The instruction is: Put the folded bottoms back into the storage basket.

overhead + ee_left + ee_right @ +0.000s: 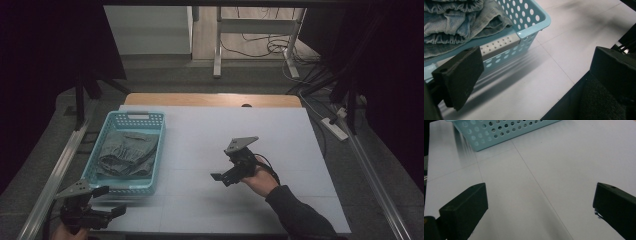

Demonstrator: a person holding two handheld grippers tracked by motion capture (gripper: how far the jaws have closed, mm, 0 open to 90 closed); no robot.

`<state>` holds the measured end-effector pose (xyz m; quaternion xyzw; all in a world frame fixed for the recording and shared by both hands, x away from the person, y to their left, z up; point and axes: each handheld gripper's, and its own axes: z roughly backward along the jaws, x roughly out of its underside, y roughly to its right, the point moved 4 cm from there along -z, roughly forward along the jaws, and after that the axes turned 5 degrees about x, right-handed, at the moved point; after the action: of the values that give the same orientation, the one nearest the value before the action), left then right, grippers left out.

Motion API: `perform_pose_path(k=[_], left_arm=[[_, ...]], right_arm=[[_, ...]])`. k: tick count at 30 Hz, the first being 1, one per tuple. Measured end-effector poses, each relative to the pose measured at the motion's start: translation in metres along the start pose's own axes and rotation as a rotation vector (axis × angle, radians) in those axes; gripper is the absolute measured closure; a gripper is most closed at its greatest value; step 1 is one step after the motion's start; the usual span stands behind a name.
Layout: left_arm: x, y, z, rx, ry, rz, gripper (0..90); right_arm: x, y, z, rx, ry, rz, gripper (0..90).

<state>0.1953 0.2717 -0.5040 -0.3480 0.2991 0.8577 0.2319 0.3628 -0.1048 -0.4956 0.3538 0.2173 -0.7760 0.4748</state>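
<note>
basket (pixel 150 120) with folded jeans (pixel 122 152), left tongs (pixel 107 200) just beside, right tongs (pixel 225 172) apart

I see a dim room with dark corners, a pale table (pixel 280 135), and blur streaks beside the basket (pixel 534 25).

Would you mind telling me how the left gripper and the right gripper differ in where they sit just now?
The left gripper sits at the table's near edge beside the turquoise basket; the right gripper hovers over the bare middle of the white table. The left points toward the basket's near corner, the right toward open tabletop. Both are open and hold nothing.
</note>
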Motion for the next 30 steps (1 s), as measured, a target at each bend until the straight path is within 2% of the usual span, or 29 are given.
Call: perform_pose_path(k=[14, 18, 22, 30], left_arm=[[0.0, 0.0, 0.0, -0.004, 0.004, 0.0, 0.0], [0.0, 0.0, 0.001, -0.01, 0.006, -0.001, 0.0], [0.0, 0.0, 0.001, -0.034, 0.004, -0.015, 0.0], [0.0, 0.0, 0.001, -0.031, 0.001, -0.015, 0.0]], right_arm=[[0.016, -0.003, 0.015, 0.011, -0.014, -0.026, 0.0], [0.024, -0.002, 0.02, 0.03, -0.025, -0.028, 0.0], [0.032, 0.0, 0.027, 0.045, -0.021, -0.05, 0.0], [0.046, 0.003, 0.035, 0.073, -0.041, -0.088, 0.0]])
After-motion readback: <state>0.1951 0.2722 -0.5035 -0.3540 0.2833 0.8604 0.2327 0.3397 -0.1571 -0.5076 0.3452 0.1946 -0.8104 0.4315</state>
